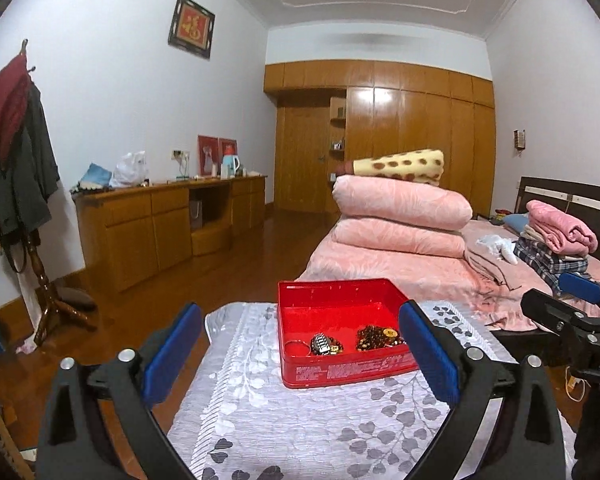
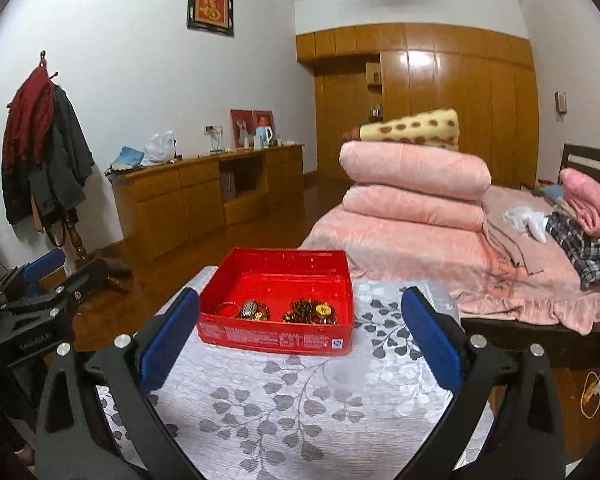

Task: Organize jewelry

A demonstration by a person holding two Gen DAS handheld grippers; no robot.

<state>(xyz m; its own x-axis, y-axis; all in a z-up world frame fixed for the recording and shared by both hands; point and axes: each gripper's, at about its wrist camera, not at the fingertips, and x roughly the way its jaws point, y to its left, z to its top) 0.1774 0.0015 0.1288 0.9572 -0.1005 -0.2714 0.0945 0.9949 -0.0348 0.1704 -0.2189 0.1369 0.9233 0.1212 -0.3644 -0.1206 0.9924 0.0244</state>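
Note:
A red open tin box [image 1: 300, 292] [image 2: 276, 262] stands on a small table with a white leaf-print cloth [image 1: 300, 420] [image 2: 292, 400]. Inside it lie a thin ring [image 1: 295, 347] [image 2: 227, 307], a watch with beads [image 1: 323, 345] [image 2: 254, 310] and a brown bead bracelet with a gold disc [image 1: 380, 337] [image 2: 310, 311]. My left gripper [image 1: 300, 338] is open and empty, just short of the box's near side. My right gripper [image 2: 300, 320] is open and empty, near the box's front edge. Each gripper also shows in the other view, the right one [image 1: 568, 312] and the left one [image 2: 32, 288].
A bed with pink quilts [image 1: 400, 216] [image 2: 412, 184] and folded clothes [image 1: 556, 240] stands behind the table. A wooden sideboard [image 1: 160, 224] lines the left wall, a coat stand [image 1: 24, 160] at far left. Wooden floor lies between.

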